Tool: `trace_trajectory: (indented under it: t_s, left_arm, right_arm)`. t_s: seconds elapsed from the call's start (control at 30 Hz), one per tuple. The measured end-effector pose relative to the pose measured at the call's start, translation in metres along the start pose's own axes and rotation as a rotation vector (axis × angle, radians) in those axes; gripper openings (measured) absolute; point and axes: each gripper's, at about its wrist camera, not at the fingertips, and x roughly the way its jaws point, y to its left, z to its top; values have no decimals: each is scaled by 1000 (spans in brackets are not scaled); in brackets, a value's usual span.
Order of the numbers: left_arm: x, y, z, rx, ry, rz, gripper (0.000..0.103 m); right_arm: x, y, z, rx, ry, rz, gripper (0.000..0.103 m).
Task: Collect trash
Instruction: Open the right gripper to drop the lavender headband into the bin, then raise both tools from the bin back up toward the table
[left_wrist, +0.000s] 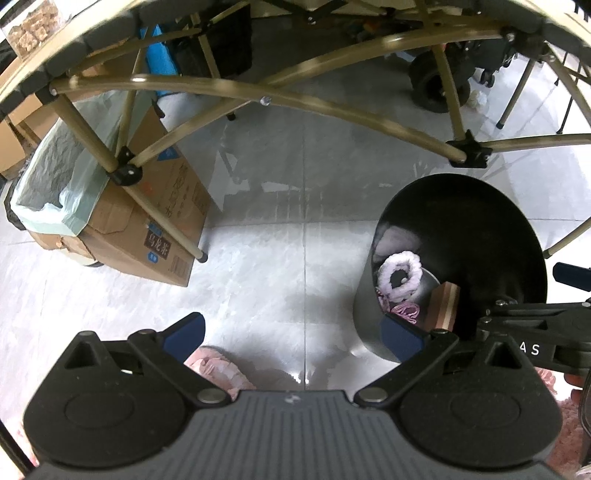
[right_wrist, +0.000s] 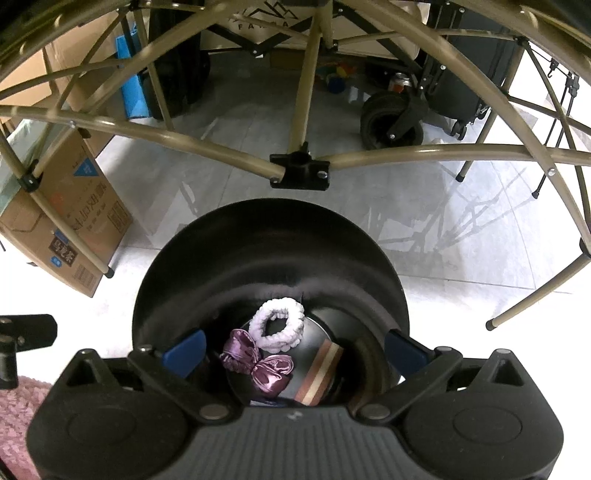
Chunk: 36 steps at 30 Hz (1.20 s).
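Black round trash bin (right_wrist: 273, 266) on tiled floor, containing white scrunchie (right_wrist: 277, 324), purple satin bow (right_wrist: 258, 363), striped packet (right_wrist: 319, 373). Right gripper (right_wrist: 295, 349) above bin, jaws spread, empty. Left gripper (left_wrist: 295, 334) beside bin, jaws spread, empty.

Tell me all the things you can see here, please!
bin: one, black, on the floor under the right gripper
fluffy scrunchie: one, white, inside the bin
satin bow: one, purple, inside the bin
striped box: one, brown and cream, inside the bin
cardboard box: one, brown, floor left
bag-lined box: one, pale green liner, far left
table frame: tan poles overhead
wheel: one, black, far back
left gripper: open, empty
right gripper: open, over the bin
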Motion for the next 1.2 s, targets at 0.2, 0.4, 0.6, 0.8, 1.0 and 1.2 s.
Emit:
trace_trajectory:
  t_s: [0.2,0.4,0.6,0.8,1.0,1.2]
  left_arm:
    - [-14,-6,-6,6,-68,10,103]
    - [-32,-11,-11,9,-129,5,103]
    - [-55,-16,-17,20,-197,12,103]
    - [-76,-21,-25,32,-240,-15,103]
    - [-104,-20,-26,38,-322,-44,103]
    - [-128,-23,-23,39,-394,-60,103]
  right_arm:
    - [-10,-9,-7,16,-10,-10,103]
    - [-28,-16,-14,34,-46,-3,103]
    - [-46,-25,-21,60,-80,-3,103]
    - [-72,-32,-24,79,-139,-1,103]
    - [-108,-38,-26,70,-235,-3,103]
    - [-140,-49,-27,80,-325,-4,103]
